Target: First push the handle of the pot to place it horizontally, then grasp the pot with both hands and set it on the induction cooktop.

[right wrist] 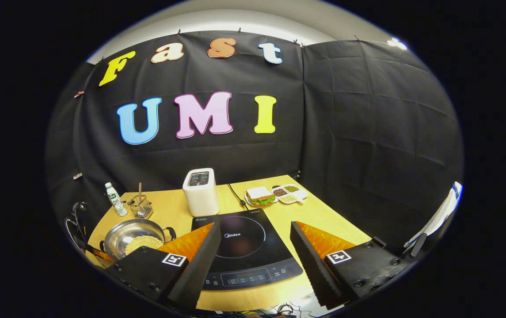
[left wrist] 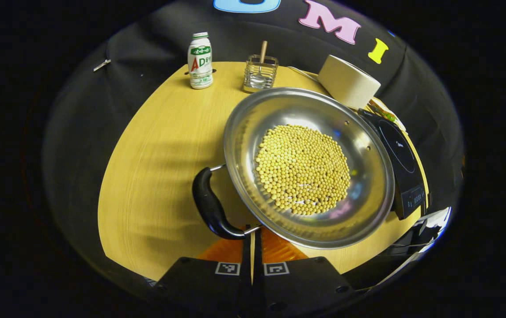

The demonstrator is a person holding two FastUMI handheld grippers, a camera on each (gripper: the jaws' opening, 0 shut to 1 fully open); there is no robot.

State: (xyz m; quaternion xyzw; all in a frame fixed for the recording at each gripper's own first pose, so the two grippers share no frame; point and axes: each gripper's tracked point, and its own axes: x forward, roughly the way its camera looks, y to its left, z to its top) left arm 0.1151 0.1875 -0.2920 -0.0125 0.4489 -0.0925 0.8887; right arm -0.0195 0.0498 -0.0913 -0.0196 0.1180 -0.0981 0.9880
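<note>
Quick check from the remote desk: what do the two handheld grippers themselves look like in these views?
Each of the left gripper and right gripper has a matte black body with visible screws and two square black-and-white fiducial tags. The right one's fingers are wedge-shaped.

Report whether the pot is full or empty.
Partly filled: a shallow layer of yellow beans covers the bottom of the pot, with its bare steel wall showing all around them.

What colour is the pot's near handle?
Black handle on the silver pot, clearest in the left gripper view.
</note>
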